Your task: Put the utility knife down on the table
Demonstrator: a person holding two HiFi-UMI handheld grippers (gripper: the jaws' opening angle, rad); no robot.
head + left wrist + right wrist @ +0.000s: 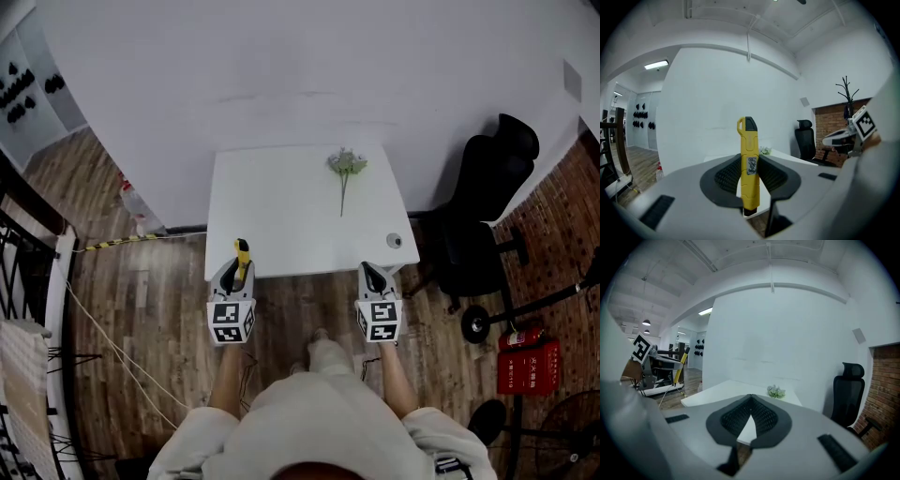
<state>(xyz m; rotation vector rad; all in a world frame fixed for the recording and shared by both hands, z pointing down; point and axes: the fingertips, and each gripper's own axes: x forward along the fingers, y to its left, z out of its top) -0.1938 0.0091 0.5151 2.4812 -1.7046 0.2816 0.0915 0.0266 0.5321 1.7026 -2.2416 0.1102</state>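
Observation:
A yellow utility knife (pixel 749 164) with a black tip stands upright between the ribbed pads of my left gripper (pixel 750 176), which is shut on it. In the head view the knife (pixel 242 255) pokes past the left gripper (pixel 234 274) over the front edge of the white table (pixel 281 216). My right gripper (pixel 372 277) hovers at the table's front right edge; its jaws (pixel 750 416) meet at the tips with nothing between them. The right gripper view also catches the knife (pixel 680 363) at far left.
A small sprig of flowers (pixel 346 169) lies at the table's far right, and a small round object (pixel 394 241) sits near its right front corner. A black office chair (pixel 483 202) stands to the right. A red extinguisher (pixel 528 352) lies on the wood floor.

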